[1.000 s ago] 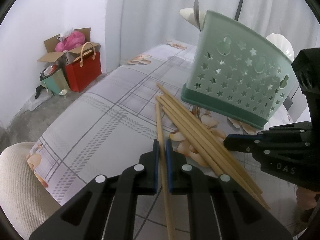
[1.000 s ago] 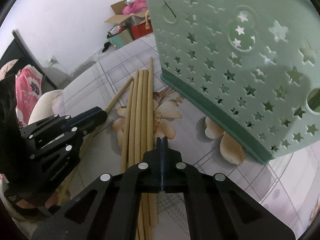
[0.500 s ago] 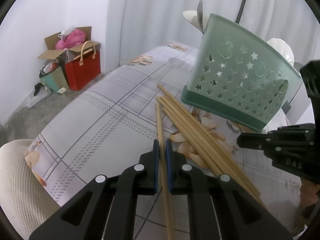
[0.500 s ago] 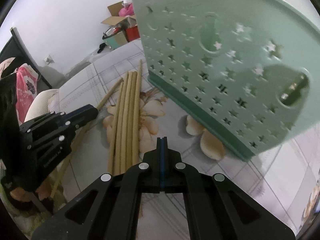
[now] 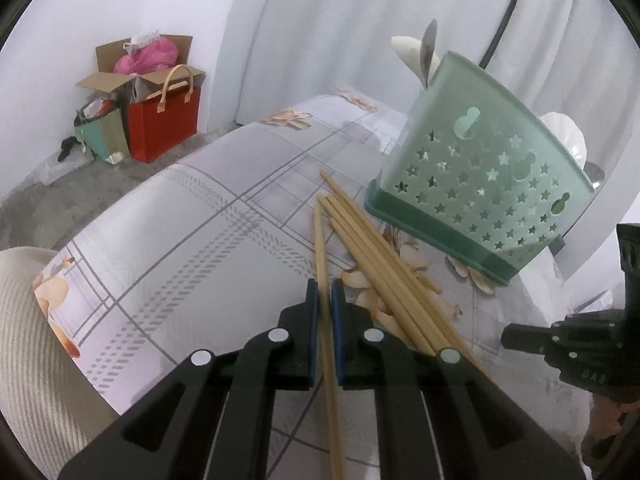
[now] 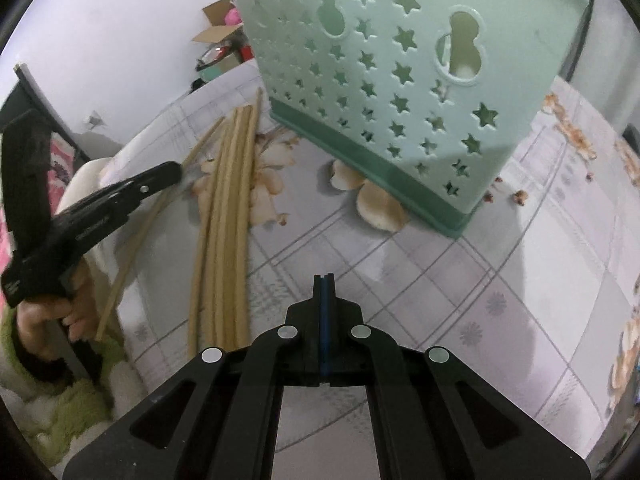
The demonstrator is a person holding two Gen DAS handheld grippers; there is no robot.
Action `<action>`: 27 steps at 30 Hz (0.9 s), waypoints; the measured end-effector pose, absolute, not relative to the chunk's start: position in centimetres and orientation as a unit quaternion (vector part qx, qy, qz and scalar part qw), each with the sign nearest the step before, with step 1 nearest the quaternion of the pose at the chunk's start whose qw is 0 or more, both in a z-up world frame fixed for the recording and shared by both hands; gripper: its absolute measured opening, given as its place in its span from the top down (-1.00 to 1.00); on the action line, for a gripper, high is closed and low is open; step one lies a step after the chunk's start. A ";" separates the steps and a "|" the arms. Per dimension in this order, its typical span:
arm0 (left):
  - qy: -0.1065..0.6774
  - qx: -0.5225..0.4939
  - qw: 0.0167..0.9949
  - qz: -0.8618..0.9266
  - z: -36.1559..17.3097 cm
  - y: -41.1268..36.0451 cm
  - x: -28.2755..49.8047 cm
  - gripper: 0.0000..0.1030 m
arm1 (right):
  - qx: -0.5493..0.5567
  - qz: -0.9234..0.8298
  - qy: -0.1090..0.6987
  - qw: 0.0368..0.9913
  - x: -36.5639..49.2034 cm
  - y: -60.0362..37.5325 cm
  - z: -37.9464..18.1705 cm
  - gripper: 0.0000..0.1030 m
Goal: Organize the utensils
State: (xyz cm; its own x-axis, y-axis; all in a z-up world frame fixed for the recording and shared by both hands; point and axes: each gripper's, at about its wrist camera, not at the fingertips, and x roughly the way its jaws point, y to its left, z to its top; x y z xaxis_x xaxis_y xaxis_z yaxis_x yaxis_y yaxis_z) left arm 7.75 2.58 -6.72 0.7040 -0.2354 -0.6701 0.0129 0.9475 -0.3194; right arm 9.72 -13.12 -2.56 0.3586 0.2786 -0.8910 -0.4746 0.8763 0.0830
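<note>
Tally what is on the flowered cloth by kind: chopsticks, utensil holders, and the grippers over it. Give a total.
Chopsticks: 5, with 4 loose and 1 held chopstick in the left gripper
Green holder: 1
Grippers: 2, the left one and the right gripper, shut and empty
Total: 8

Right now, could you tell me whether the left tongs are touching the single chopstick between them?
Touching. The left wrist view shows the left tongs shut on the single chopstick, both blue pads against its sides. The other chopsticks lie loose on the tablecloth.
</note>
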 end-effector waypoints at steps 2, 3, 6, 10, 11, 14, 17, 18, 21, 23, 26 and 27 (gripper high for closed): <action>0.377 -0.148 0.912 -0.067 -6.7 2.6 7.7 0.88 | -0.085 0.248 0.512 0.818 10.0 -12.7 -2.4 0.94; 0.377 -0.148 0.912 -0.067 -6.7 2.6 7.7 0.88 | -0.082 0.255 0.507 0.819 10.1 -12.6 -2.2 0.92; 0.376 -0.147 0.913 -0.065 -6.8 2.6 7.7 0.88 | -0.089 0.277 0.492 0.820 10.7 -10.9 -2.1 0.66; 0.375 -0.144 0.913 -0.064 -6.8 2.5 7.6 0.88 | -0.106 0.292 0.488 0.816 12.2 -8.0 -2.8 0.66; 0.375 -0.144 0.913 -0.064 -6.8 2.5 7.7 0.88 | -0.110 0.295 0.491 0.812 12.6 -7.4 -3.2 0.66; 0.375 -0.145 0.913 -0.065 -6.8 2.5 7.6 0.88 | -0.122 0.304 0.488 0.809 13.0 -6.6 -3.7 0.73; 0.375 -0.145 0.913 -0.064 -6.8 2.5 7.7 0.88 | -0.130 0.306 0.487 0.808 13.0 -6.1 -3.6 0.77; 0.376 -0.146 0.913 -0.065 -6.8 2.5 7.6 0.88 | -0.130 0.307 0.487 0.807 13.0 -5.9 -3.6 0.77; 0.376 -0.147 0.913 -0.066 -6.9 2.6 7.7 0.88 | -0.131 0.310 0.484 0.808 12.7 -5.8 -3.3 0.77; 0.376 -0.146 0.913 -0.066 -6.9 2.6 7.8 0.88 | -0.140 0.306 0.483 0.808 12.5 -6.0 -3.1 0.77; 0.376 -0.147 0.912 -0.067 -6.9 2.7 7.7 0.88 | -0.142 0.304 0.486 0.807 12.7 -5.9 -3.7 0.82; 0.376 -0.148 0.912 -0.067 -6.9 2.6 7.8 0.88 | -0.142 0.305 0.487 0.806 12.6 -5.8 -3.7 0.87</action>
